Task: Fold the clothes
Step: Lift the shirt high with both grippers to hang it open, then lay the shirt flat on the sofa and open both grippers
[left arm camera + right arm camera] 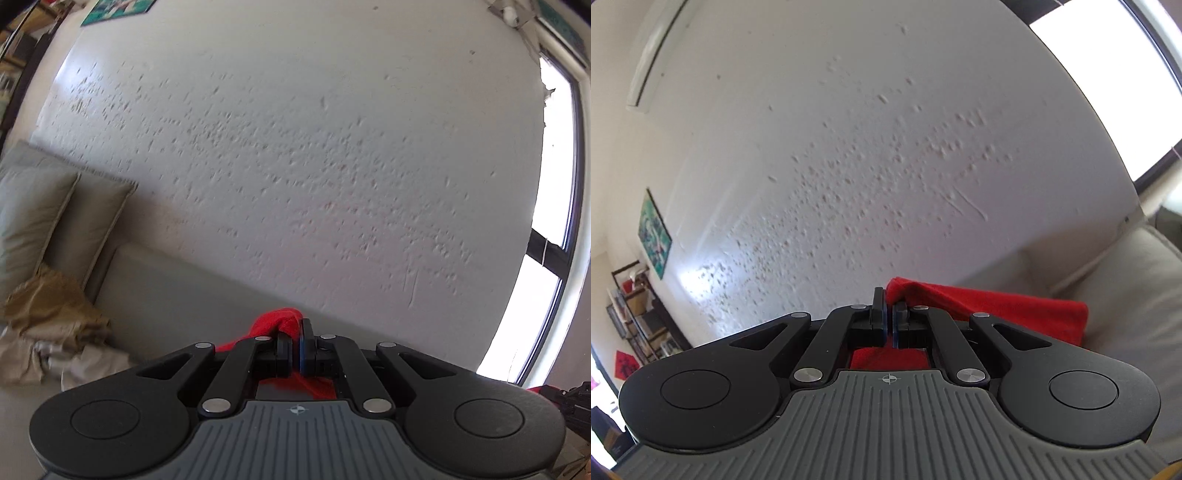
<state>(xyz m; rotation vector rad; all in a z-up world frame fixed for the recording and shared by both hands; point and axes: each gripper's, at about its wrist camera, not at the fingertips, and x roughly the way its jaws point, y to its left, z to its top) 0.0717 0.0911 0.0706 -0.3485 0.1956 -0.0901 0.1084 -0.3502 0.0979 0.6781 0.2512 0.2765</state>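
A red garment [280,321] is pinched between the fingers of my left gripper [295,345], which is shut on it and held up facing the white wall. In the right wrist view the same red garment [997,306] hangs to the right of my right gripper [889,323], which is shut on its edge. Red cloth also shows under both grippers' fingers. Most of the garment is hidden below the grippers.
A grey sofa [177,295] runs along the white textured wall [295,147], with two grey cushions [55,221] at left. A heap of tan and white clothes [51,332] lies on the sofa's left. A window [554,184] is at right. A shelf [639,317] stands far left.
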